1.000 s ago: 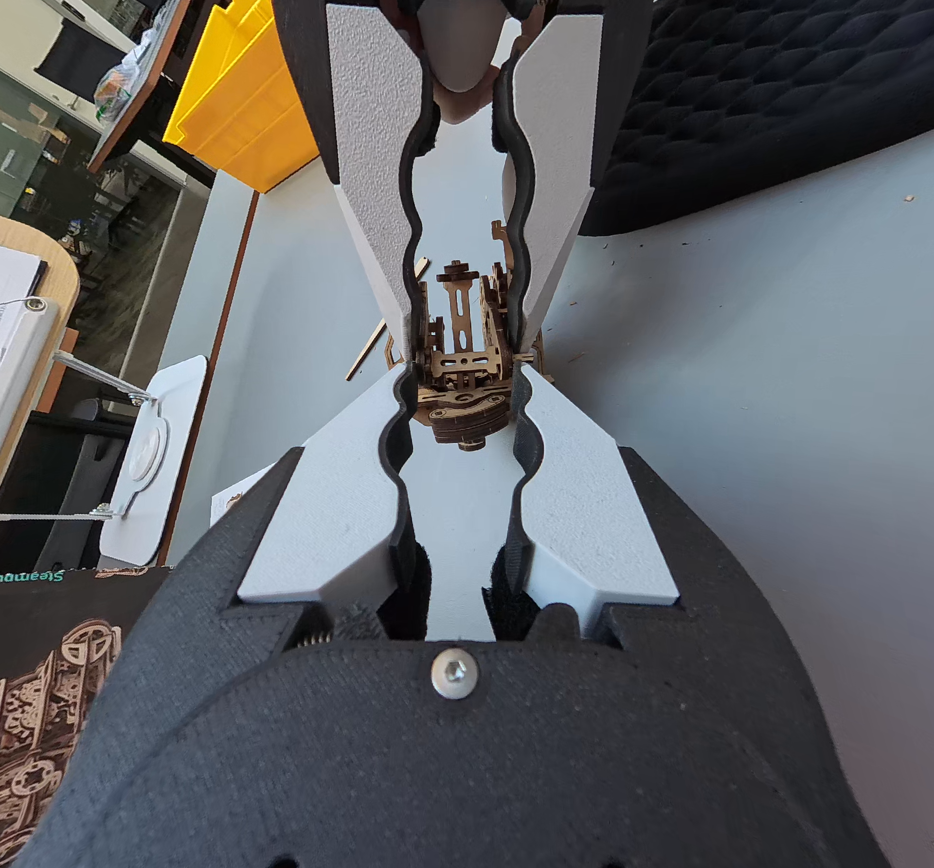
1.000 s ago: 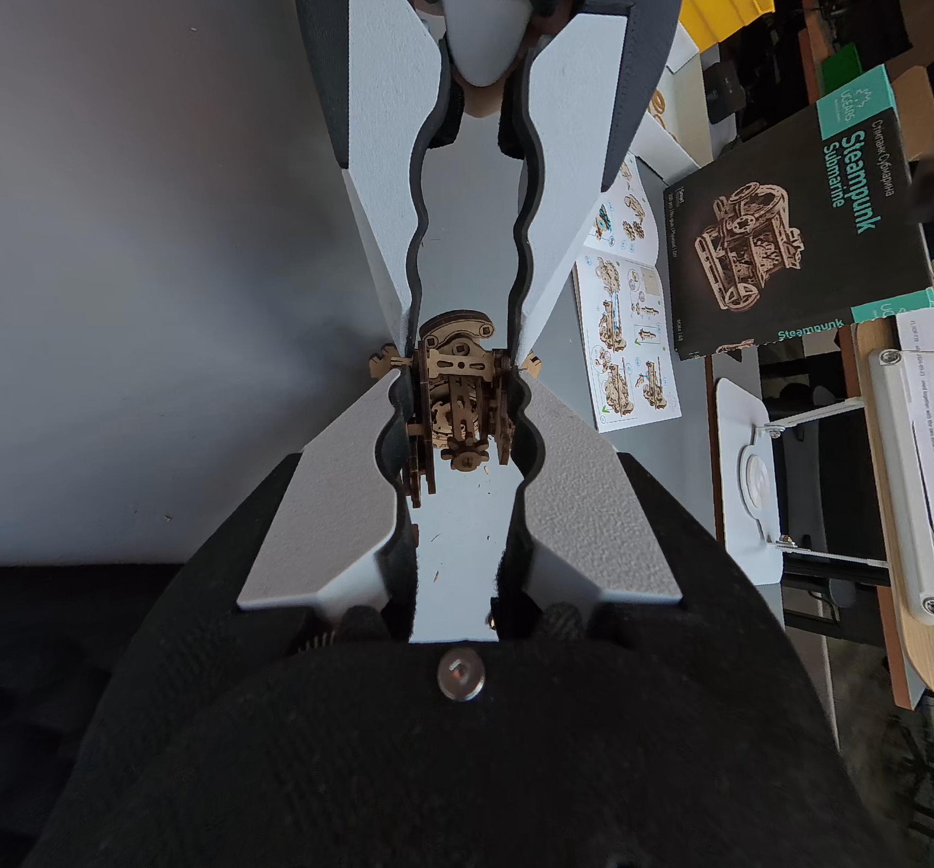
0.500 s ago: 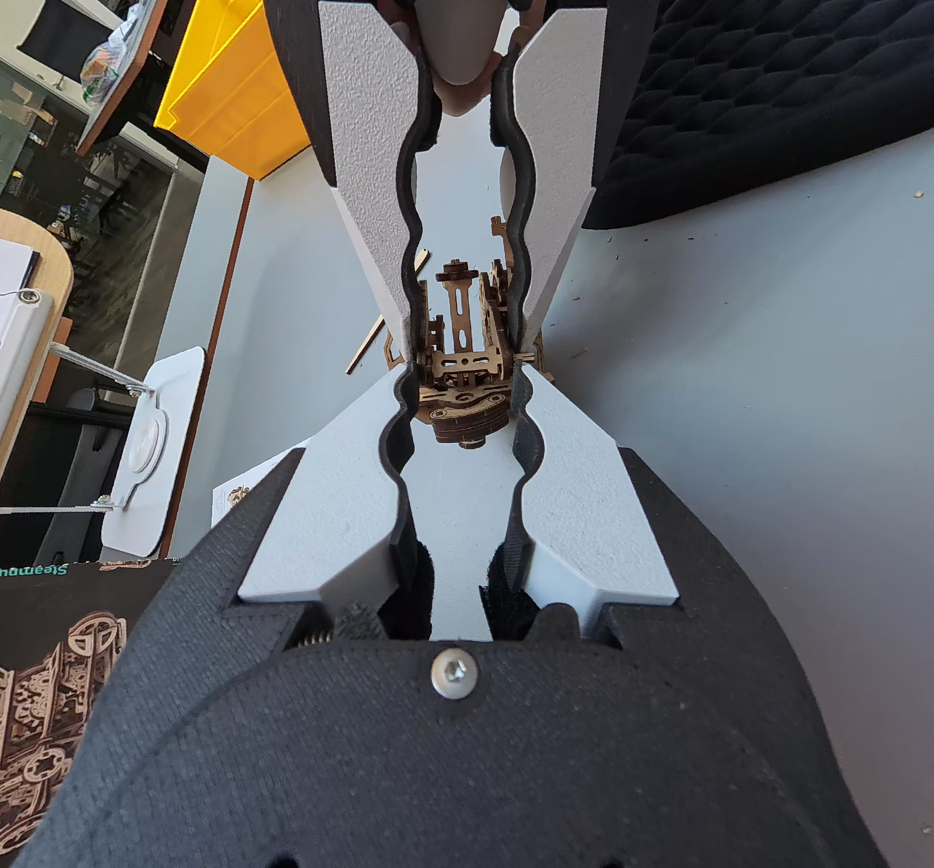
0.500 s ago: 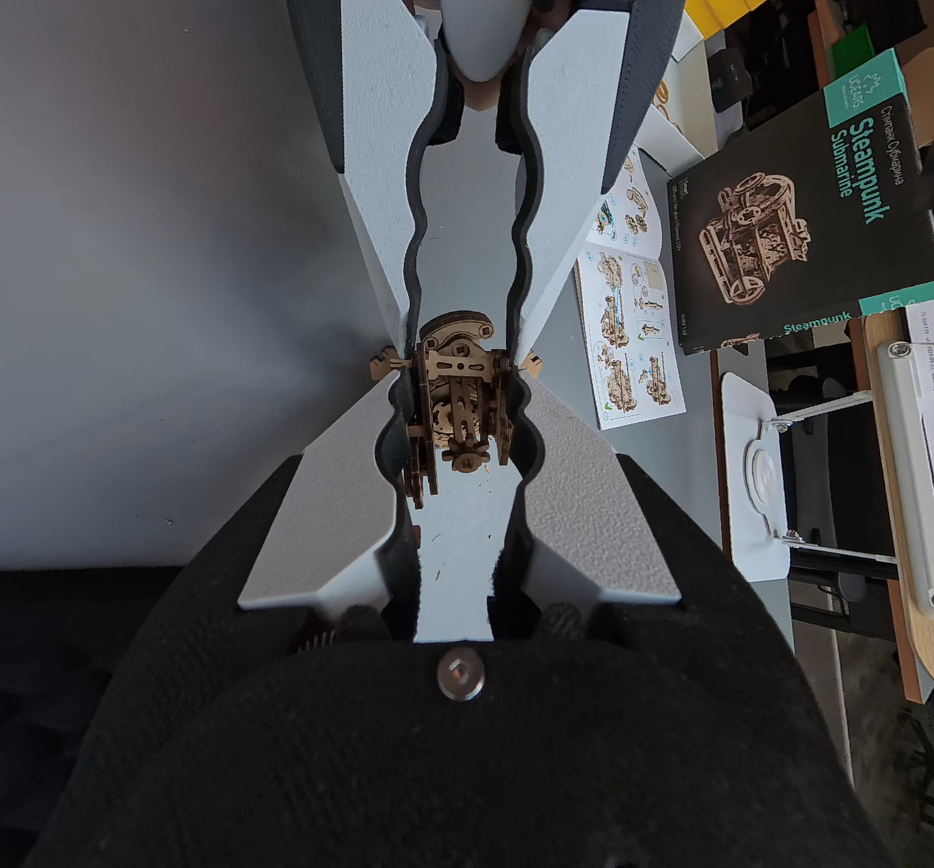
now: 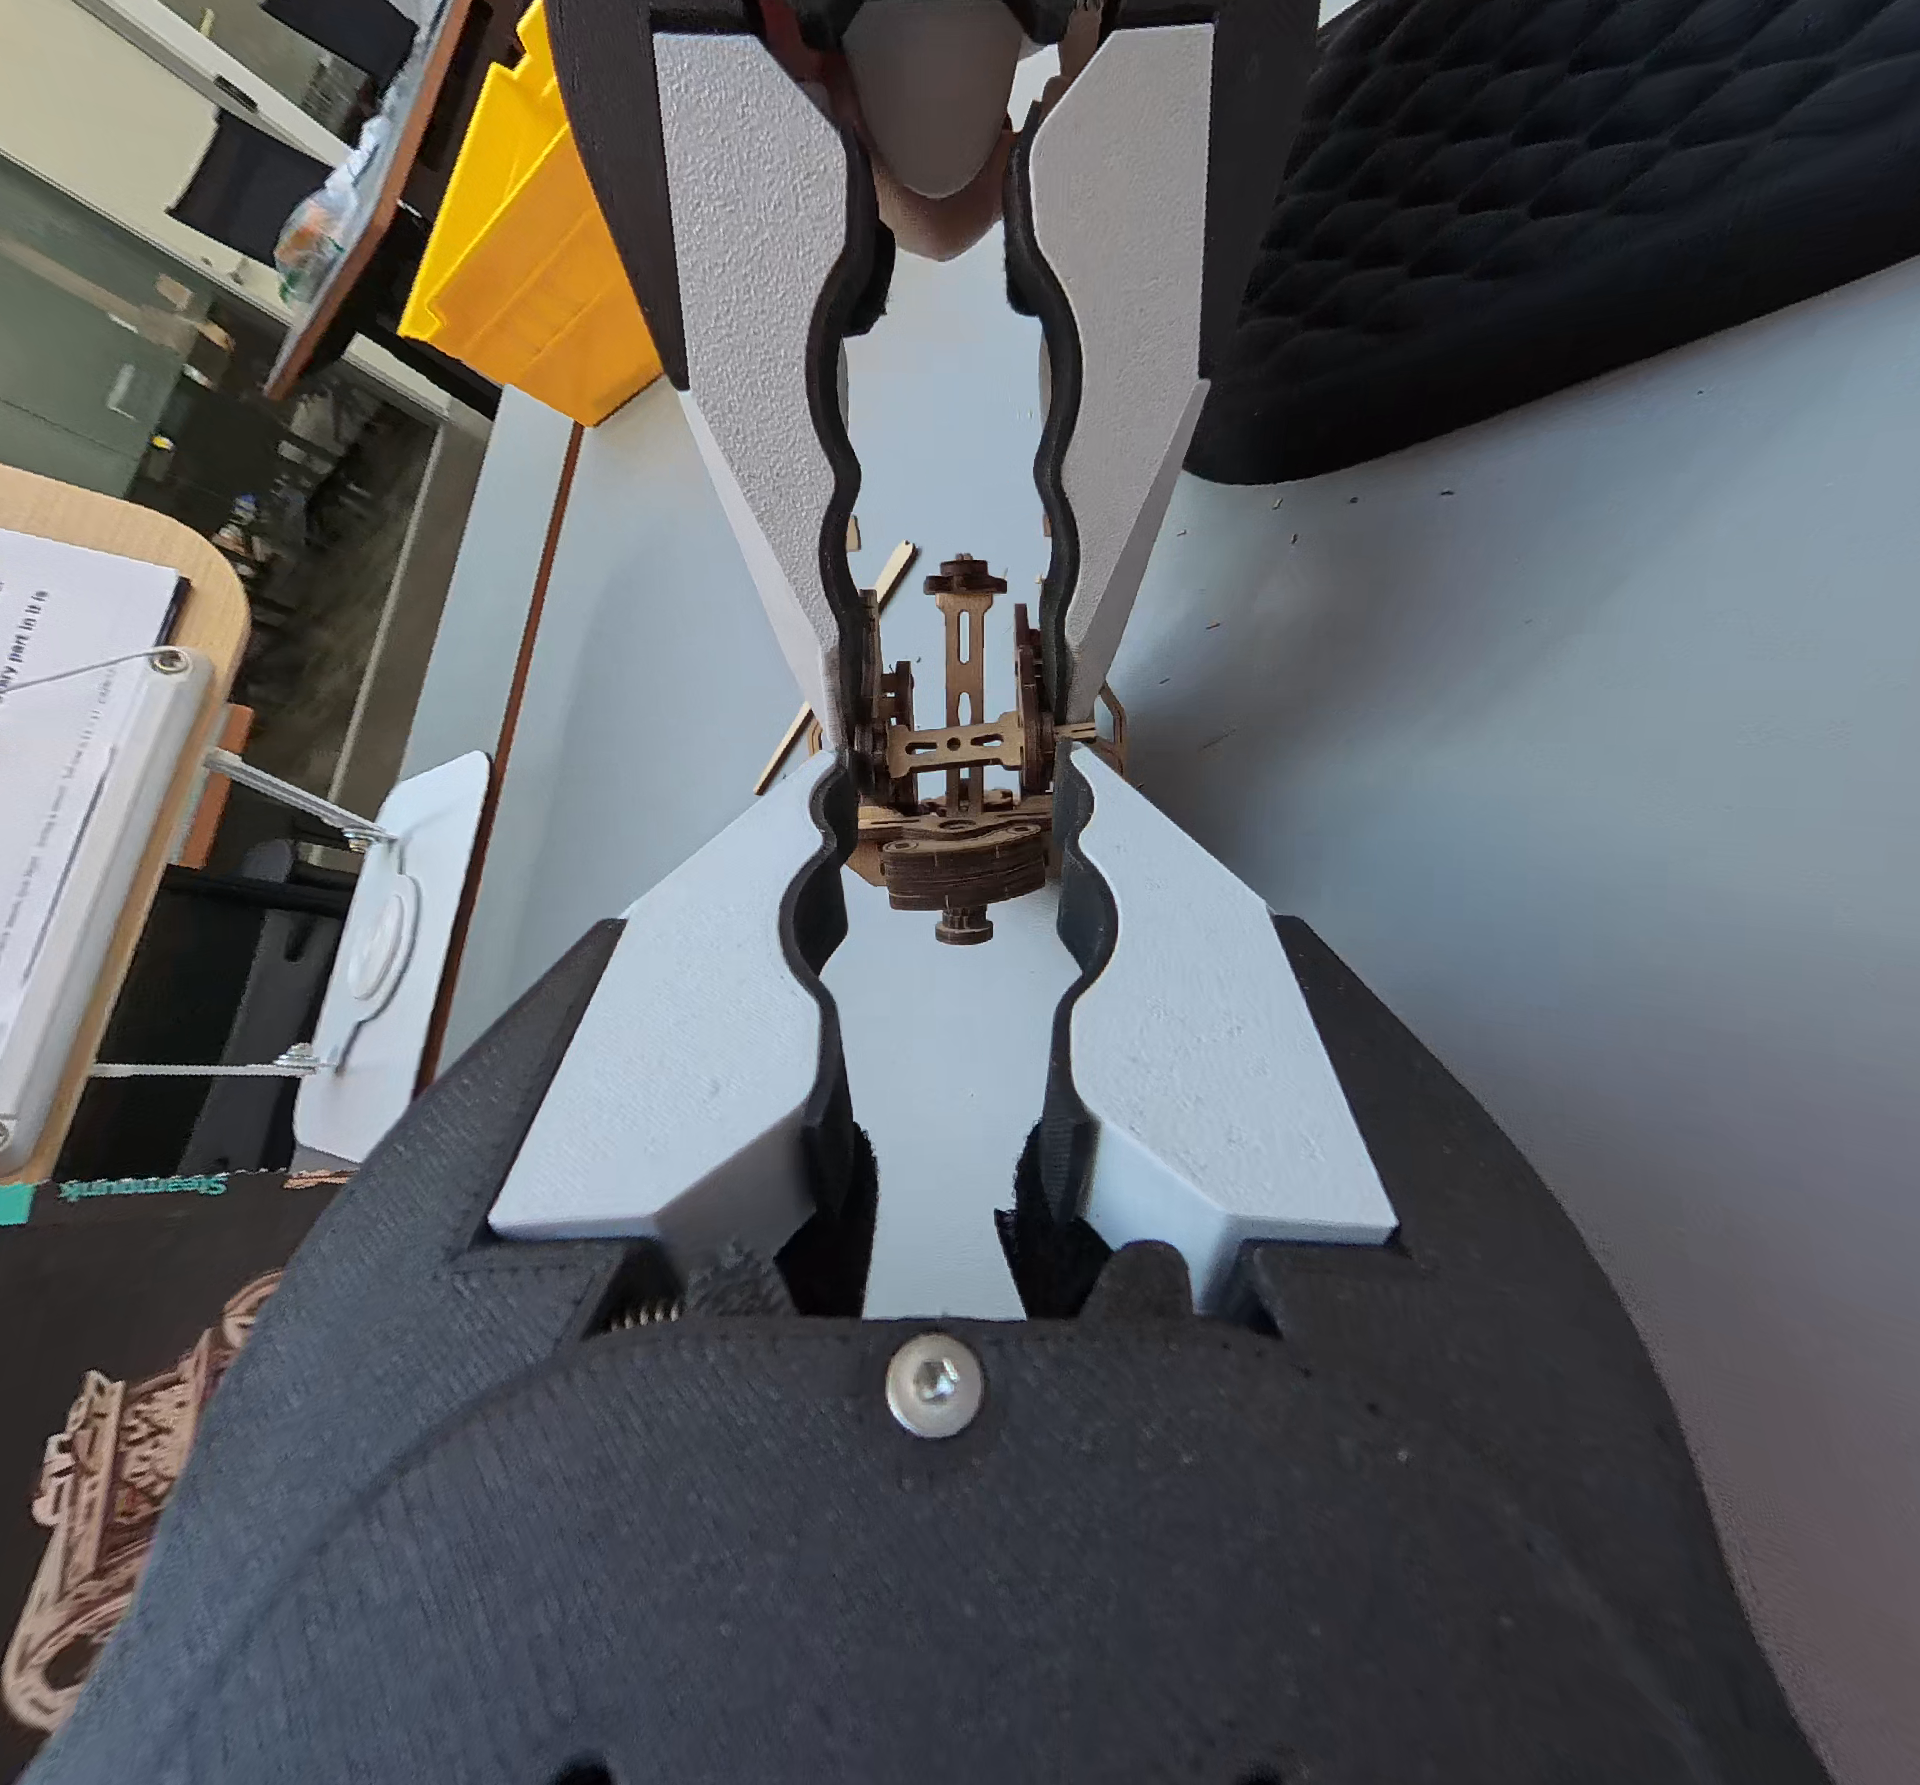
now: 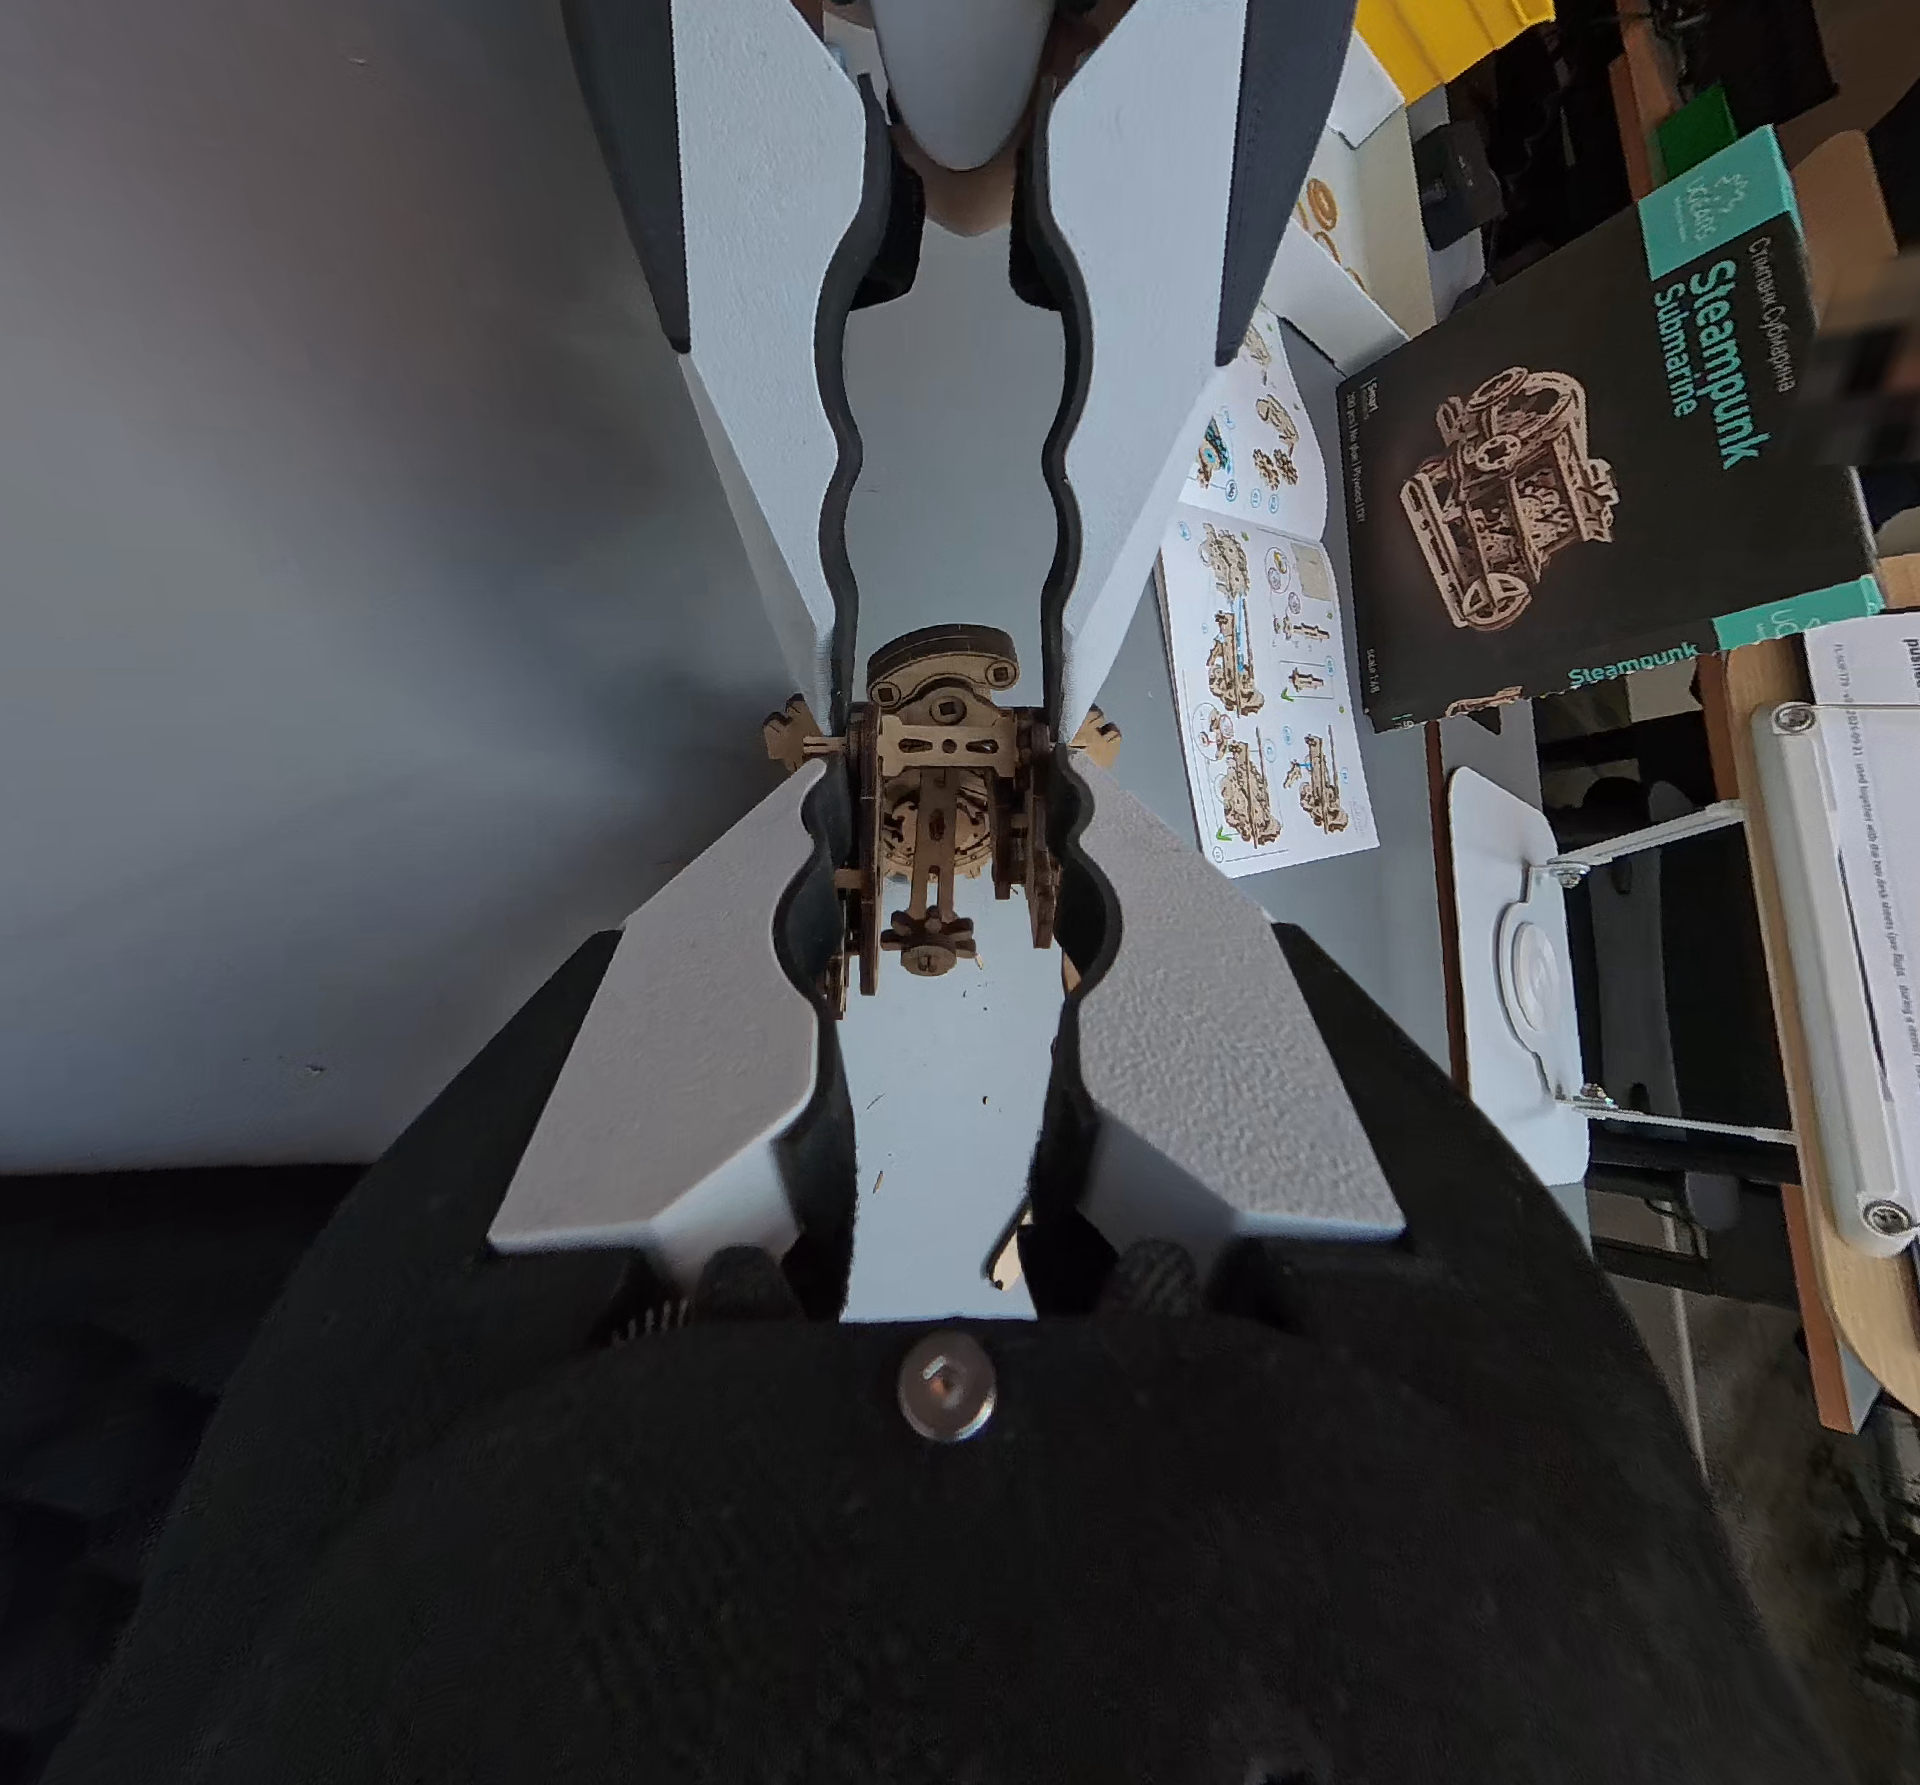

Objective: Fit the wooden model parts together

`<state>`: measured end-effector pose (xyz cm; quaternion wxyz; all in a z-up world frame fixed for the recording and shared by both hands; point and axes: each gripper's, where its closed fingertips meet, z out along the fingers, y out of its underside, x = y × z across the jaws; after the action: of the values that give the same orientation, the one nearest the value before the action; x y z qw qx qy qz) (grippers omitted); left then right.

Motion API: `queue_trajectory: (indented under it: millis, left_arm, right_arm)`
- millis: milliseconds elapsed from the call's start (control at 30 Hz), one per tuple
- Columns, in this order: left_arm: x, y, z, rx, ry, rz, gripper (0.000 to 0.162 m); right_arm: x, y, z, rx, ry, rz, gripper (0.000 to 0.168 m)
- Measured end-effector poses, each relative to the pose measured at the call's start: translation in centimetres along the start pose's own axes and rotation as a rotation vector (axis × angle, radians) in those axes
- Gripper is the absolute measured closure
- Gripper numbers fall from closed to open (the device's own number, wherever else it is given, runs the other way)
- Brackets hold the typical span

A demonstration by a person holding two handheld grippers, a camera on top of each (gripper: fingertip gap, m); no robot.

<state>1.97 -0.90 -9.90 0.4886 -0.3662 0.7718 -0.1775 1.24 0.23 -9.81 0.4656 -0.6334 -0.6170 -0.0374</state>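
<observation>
A small wooden model (image 5: 951,842) of laser-cut gears and struts hangs above the grey table (image 5: 1455,800), held from two opposite sides. My left gripper (image 5: 951,790) is shut on its sides from below in the left wrist view. My right gripper (image 5: 951,686) reaches in from the top of that view and clamps the same model. In the right wrist view the model (image 6: 940,748) sits between my right gripper (image 6: 945,800) at the bottom and my left gripper (image 6: 948,696) coming from the top. The two pairs of fingertips almost touch.
A black padded mat (image 5: 1610,125) lies at the far right, with yellow bins (image 5: 520,260) beyond the table. A thin wooden stick (image 5: 894,572) lies behind the model. A black model box (image 6: 1590,468), an instruction booklet (image 6: 1257,675) and a white stand base (image 6: 1507,966) lie to the right. Less than 4 cm separates the two grippers' tips.
Both grippers keep their hold on the model. The background shifts only slightly in both views, so the held model has barely moved.
</observation>
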Motion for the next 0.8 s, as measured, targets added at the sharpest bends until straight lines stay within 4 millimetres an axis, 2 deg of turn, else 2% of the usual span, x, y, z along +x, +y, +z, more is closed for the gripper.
queue_trajectory:
  millis: [100,267,367,400,533,633,700,800]
  left_arm:
    - [0.0,0.2,0.0,0.000,-0.056,0.055,0.126]
    - [-0.3,0.2,-0.3,0.012,-0.107,0.067,0.126]
    - [-0.9,0.4,-0.2,-0.003,-0.156,0.103,0.127]
    - [-0.8,0.5,-0.2,-0.007,-0.156,0.116,0.134]
    - [-1.5,0.8,-0.1,-0.021,-0.228,0.134,0.138]
    - [-1.3,0.8,-0.2,-0.008,-0.214,0.111,0.140]
    - [-1.3,0.4,-0.4,0.022,-0.202,0.101,0.150]
    - [-0.5,0.2,-0.4,0.032,-0.135,0.088,0.148]
  right_arm:
    - [0.0,0.0,0.1,-0.004,0.040,-0.061,0.132]
    - [0.3,-0.1,0.2,0.065,0.057,-0.051,0.132]
    - [1.1,0.1,0.3,0.052,0.128,-0.078,0.132]
    - [1.3,0.1,0.4,0.045,0.141,-0.085,0.132]
    - [1.8,0.7,0.6,0.027,0.170,-0.060,0.132]
    - [1.9,0.9,0.7,0.026,0.173,-0.037,0.132]
    - [1.8,0.9,0.8,0.024,0.170,-0.028,0.132]
    - [1.9,0.9,0.9,0.025,0.174,-0.017,0.132]
